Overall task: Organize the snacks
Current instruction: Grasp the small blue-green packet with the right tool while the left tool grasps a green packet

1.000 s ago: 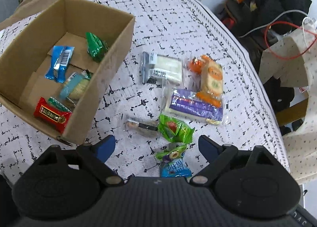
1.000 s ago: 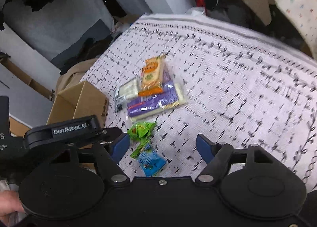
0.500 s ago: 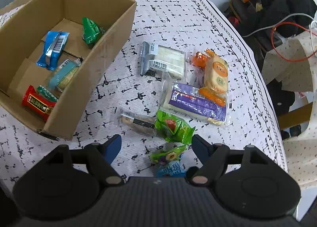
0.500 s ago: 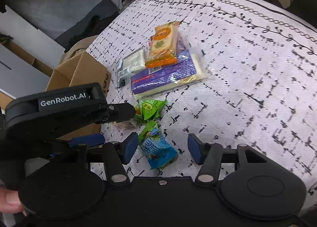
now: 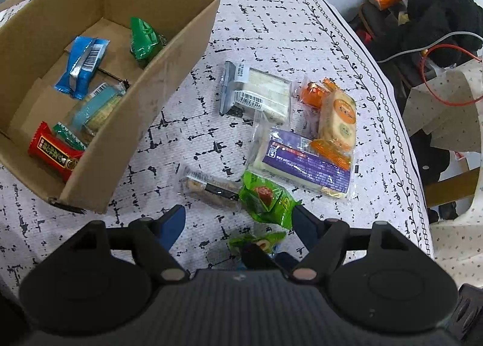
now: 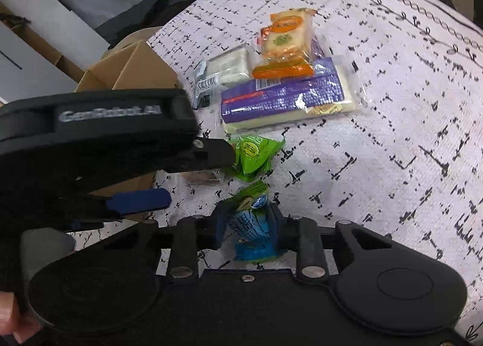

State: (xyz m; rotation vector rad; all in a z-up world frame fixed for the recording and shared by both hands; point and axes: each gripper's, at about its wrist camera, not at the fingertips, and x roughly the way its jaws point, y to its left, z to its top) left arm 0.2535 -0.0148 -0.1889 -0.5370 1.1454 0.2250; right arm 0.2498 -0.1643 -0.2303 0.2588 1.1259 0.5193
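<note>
"GenRobot.AI" lettering on left gripper [image 6: 193, 177], jaws apart, just narrowing; right gripper [image 6: 247, 226] just clamped blue-green snack packet [image 6: 252, 231].

From your left wrist view, the blue-and-green packet [image 5: 259, 245] is mostly hidden behind the tongs' body, only its green top showing. From the right wrist view your left tongs [image 6: 193, 177] cover most of the cardboard box [image 6: 132, 65] and all but one end of the clear-wrapped bar [image 6: 205, 177]. The print on the purple packet [image 6: 280, 95] is too blurred to read. A hand [image 6: 9, 312] is cut off at the lower left edge
</note>
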